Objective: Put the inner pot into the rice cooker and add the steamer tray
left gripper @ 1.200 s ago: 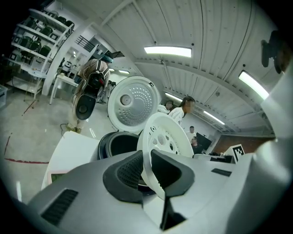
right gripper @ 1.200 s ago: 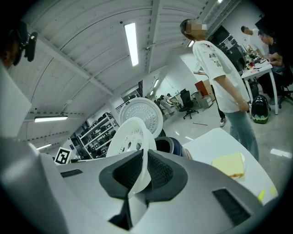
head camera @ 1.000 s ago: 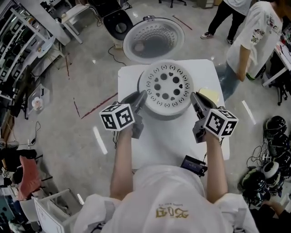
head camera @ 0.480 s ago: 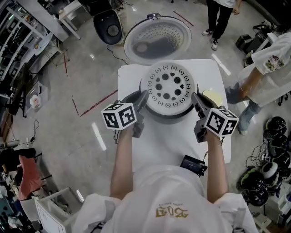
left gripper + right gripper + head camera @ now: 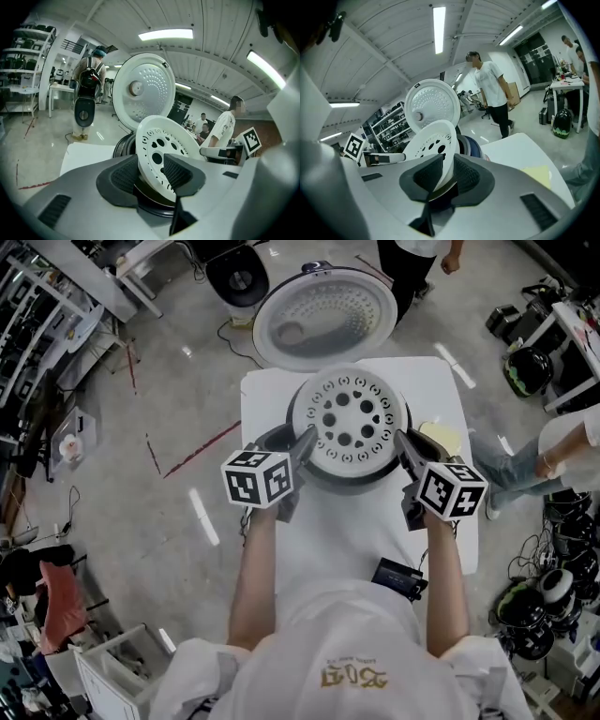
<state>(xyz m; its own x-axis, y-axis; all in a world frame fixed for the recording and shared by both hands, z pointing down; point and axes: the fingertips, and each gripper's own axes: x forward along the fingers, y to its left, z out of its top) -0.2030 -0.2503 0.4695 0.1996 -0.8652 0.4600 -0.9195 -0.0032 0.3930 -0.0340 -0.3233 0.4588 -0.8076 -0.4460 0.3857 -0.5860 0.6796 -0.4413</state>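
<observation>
Two tongs flank the white steamer tray (image 5: 354,421), which sits on top of the open rice cooker (image 5: 323,486) on the white table (image 5: 361,531).
The left tongs (image 5: 298,444) have the tray's left rim between their pads, and the left gripper view shows the pads standing apart with slack around the rim (they have just been opening). The right tongs (image 5: 405,442) straddle the right rim the same way, parted more narrowly and also just loosened, no longer pinching it. The cooker's round lid (image 5: 323,315) stands tipped back behind the tray. A yellow pad (image 5: 436,437) lies on the table just right of the cooker.
</observation>
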